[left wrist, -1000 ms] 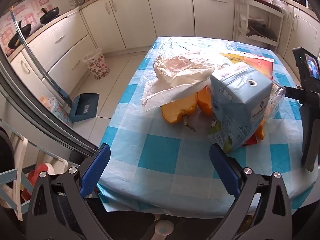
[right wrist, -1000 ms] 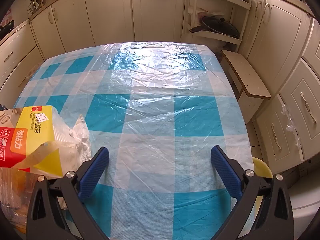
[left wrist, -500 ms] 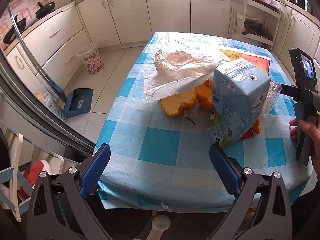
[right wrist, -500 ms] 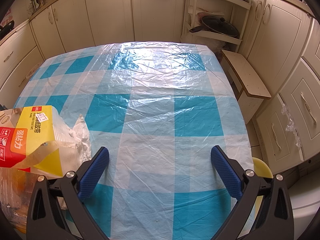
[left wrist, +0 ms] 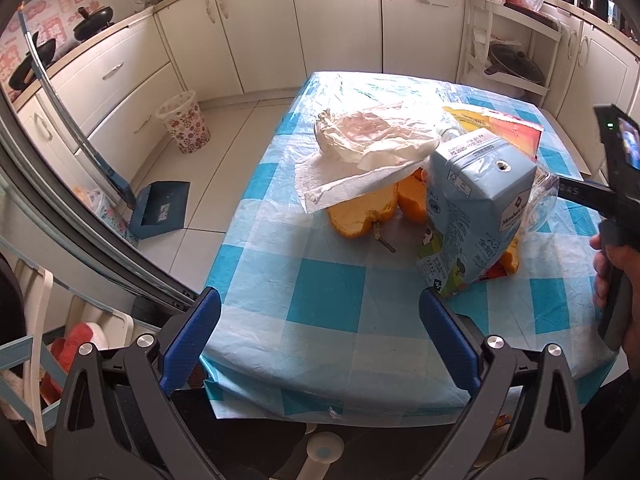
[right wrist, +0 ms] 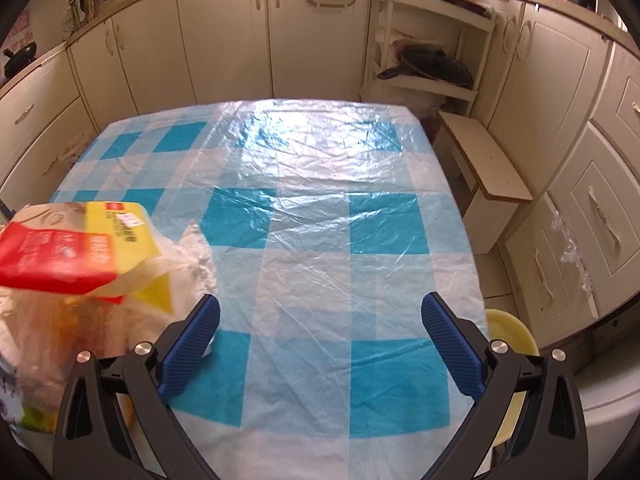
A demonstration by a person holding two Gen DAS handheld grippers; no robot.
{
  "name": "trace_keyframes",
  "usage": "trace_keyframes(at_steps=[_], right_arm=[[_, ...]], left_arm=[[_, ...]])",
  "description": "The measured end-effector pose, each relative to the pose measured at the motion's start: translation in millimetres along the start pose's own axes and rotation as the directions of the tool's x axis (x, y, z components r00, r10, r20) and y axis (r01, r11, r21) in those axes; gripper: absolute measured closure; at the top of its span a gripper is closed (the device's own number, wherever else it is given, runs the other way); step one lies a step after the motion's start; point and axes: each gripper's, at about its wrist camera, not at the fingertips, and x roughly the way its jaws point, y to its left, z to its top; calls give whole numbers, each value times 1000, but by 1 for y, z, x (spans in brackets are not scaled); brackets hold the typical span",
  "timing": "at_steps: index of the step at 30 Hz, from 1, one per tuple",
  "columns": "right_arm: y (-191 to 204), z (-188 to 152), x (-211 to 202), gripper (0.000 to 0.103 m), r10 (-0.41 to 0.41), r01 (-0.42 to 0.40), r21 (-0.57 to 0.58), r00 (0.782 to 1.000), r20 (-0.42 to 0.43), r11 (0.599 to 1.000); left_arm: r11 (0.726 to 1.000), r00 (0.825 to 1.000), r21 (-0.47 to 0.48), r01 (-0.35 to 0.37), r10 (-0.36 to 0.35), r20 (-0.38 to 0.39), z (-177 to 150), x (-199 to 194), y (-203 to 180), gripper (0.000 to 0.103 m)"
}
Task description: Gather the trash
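A pile of trash lies on the blue-checked tablecloth point(left wrist: 328, 304): a light-blue milk carton point(left wrist: 476, 216) standing tilted, orange peels point(left wrist: 364, 212), a white paper napkin point(left wrist: 352, 184), crumpled wrapping paper point(left wrist: 372, 132) and a red-and-yellow package point(left wrist: 508, 124). My left gripper point(left wrist: 320, 344) is open near the table's front edge, short of the pile, with nothing between its fingers. My right gripper point(right wrist: 320, 344) is open over bare cloth point(right wrist: 320, 240); the red-and-yellow package point(right wrist: 76, 248) and clear plastic point(right wrist: 48, 344) lie to its left. A hand point(left wrist: 616, 276) holds the right gripper's handle at the right of the left wrist view.
A floral wastebasket point(left wrist: 182, 122) and a blue dustpan point(left wrist: 162, 210) sit on the tiled floor left of the table. Cream cabinets point(right wrist: 232, 48) ring the room. A wooden stool point(right wrist: 486, 176) and a shelf with a black pan point(right wrist: 432, 68) stand at the right.
The left wrist view has pulled back and up, so the pile sits farther off and more floor shows. The right wrist view has shifted slightly, and the package at its left looks blurred.
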Motion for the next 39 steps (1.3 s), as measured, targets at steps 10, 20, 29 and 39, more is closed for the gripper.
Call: trace_keyframes(at_steps=[10, 20, 29, 39], right_arm=[[30, -32, -142, 6, 17, -3, -105, 991, 132, 995], [38, -82, -243, 6, 70, -62, -46, 980, 185, 997], [18, -146, -293, 6, 93, -112, 69, 967, 238, 991], [12, -182, -309, 6, 66, -99, 107, 959, 274, 989]], left_arm=[[999, 996, 8, 37, -37, 75, -18, -63, 0, 8], [997, 987, 24, 80, -82, 137, -59, -137, 4, 8], [994, 983, 100, 47, -63, 170, -96, -182, -12, 8], [994, 980, 95, 57, -74, 185, -113, -202, -10, 8]])
